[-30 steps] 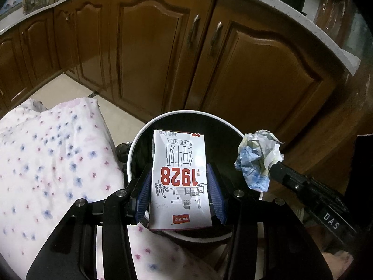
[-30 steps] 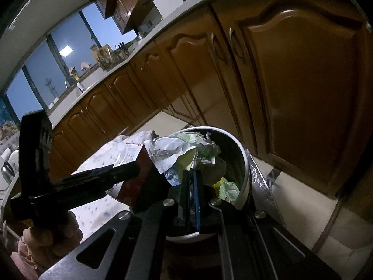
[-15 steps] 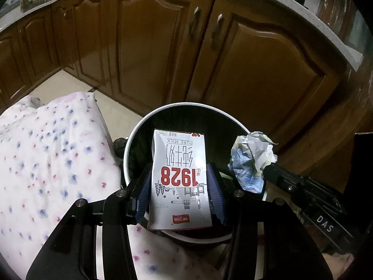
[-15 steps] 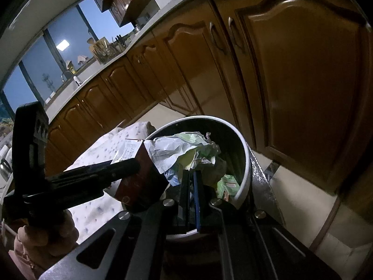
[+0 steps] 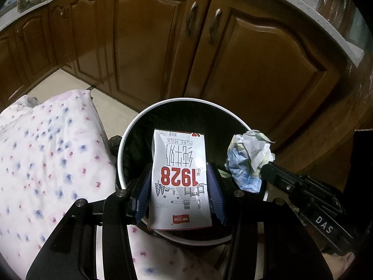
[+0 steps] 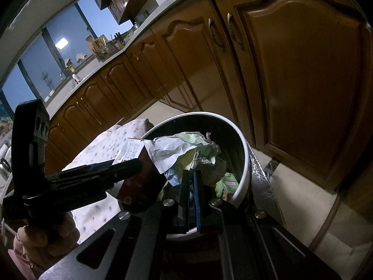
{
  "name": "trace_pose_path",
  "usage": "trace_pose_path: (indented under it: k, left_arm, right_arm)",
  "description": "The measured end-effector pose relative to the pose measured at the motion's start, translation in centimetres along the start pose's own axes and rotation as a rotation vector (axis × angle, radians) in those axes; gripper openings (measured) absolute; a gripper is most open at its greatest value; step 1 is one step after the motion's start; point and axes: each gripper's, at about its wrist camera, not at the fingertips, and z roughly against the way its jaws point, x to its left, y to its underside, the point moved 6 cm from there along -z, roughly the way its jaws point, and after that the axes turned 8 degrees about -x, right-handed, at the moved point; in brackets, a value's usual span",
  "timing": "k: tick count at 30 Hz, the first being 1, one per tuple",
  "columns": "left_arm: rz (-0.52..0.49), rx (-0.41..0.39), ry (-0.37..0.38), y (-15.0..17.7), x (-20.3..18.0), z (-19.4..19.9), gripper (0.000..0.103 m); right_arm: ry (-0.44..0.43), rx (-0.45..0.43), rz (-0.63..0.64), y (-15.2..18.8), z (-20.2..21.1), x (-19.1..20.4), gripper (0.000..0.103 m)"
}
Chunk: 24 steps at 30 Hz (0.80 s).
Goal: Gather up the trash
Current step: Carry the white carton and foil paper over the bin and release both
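The milk carton (image 5: 180,179) reads "PURE MILK", "125mL" and, in large red digits, "1928", all upside down in the left wrist view. The right claw's (image 5: 261,175) black body bears "DAS" in white.

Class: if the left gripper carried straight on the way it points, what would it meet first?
Probably the bin's dark inside. The left gripper, shut on the milk carton, points down into its mouth; depth is unclear.

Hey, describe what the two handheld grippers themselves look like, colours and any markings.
Both are matte black metal frames with silver screws and ribbed blue pads lining the jaws. The right gripper carries white "DAS" lettering on its side. A bare hand grips the left gripper handle; no cables visible.
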Motion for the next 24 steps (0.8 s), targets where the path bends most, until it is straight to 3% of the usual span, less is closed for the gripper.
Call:
trace_pose_path:
  k: [24]
  left_arm:
    - [-0.001, 0.021, -0.001, 0.21, 0.08, -0.64, 0.045]
  right_arm:
    - [0.006, 0.015, -0.002, 0.17, -0.5, -0.11, 0.004]
